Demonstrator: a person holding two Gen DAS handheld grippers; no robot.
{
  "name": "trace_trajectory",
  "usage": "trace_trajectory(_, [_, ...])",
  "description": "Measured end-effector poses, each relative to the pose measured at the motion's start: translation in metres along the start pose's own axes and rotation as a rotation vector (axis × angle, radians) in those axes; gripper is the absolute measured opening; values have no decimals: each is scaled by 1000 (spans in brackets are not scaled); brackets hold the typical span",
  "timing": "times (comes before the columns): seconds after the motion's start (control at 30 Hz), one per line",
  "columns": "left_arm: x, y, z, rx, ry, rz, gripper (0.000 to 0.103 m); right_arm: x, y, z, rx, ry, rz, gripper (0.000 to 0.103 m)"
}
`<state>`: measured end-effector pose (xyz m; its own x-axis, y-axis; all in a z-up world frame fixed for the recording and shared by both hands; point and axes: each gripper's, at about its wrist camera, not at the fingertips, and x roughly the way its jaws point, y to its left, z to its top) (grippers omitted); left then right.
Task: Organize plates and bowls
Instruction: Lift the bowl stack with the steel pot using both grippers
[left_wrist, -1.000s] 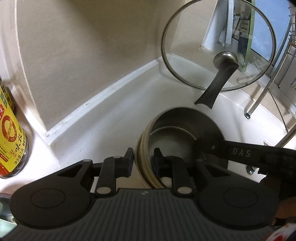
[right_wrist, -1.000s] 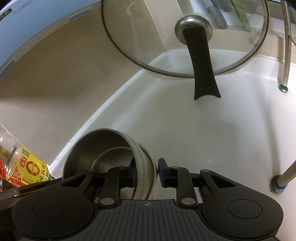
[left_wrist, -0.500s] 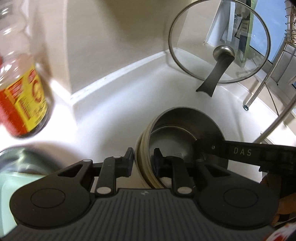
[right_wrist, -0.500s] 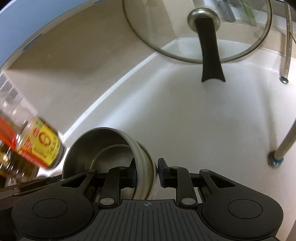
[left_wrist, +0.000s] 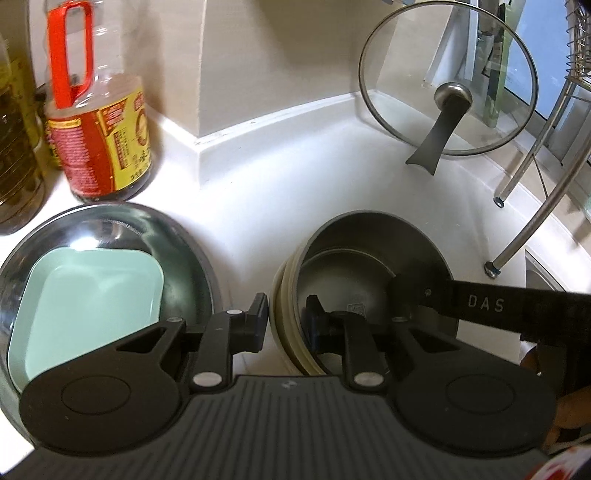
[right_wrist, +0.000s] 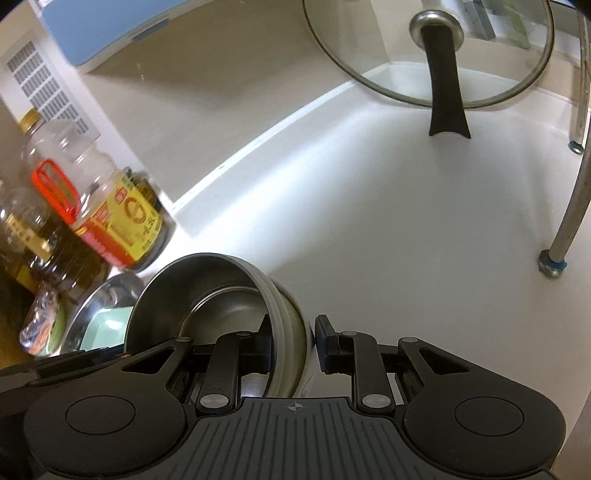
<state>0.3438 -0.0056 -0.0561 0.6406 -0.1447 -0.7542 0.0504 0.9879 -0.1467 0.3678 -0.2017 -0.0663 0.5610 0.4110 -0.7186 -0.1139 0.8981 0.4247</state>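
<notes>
A steel bowl (left_wrist: 369, 258) nested in cream bowls is held between both grippers above the white counter. My left gripper (left_wrist: 286, 319) is shut on its left rim, one finger inside and one outside. My right gripper (right_wrist: 293, 338) is shut on the opposite rim; the same stack of bowls (right_wrist: 221, 291) shows in the right wrist view. A pale green square plate (left_wrist: 88, 299) lies in a large steel basin (left_wrist: 184, 240) at the left, also seen low left in the right wrist view (right_wrist: 107, 295).
A soy sauce bottle (left_wrist: 99, 122) with a red handle and an oil bottle (left_wrist: 14, 147) stand at the back left. A glass pot lid (left_wrist: 447, 77) leans in the back corner. Steel rack legs (left_wrist: 532, 221) stand at the right.
Both grippers have carried the bowl stack leftward and back. The bottles, the steel basin and the green plate have come into view at the left. The grips have not changed.
</notes>
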Motion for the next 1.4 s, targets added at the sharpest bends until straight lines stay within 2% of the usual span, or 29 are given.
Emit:
trace_trajectory(0.17, [0,4,-4,-34,7,2,21,-7,5,-10,-11,-17,-25,23])
trace_trajectory(0.6, [1,0,-10,-26,-11,31,21,-11,3,-14,21,-17,-33,25])
trace_trajectory(0.9, [0,-2,-10,-25,-15,41,21,-13,10,-16,-34,-34,-77,26])
trace_trajectory(1.13, [0,-2,-12,-20,-24,27,19,-12,1,-15,25,-29,-25,27])
trace_trajectory(1.4, [-1,-2,-14,-19,-32,13,18,-14,-1,-16,55,-45,-19,26])
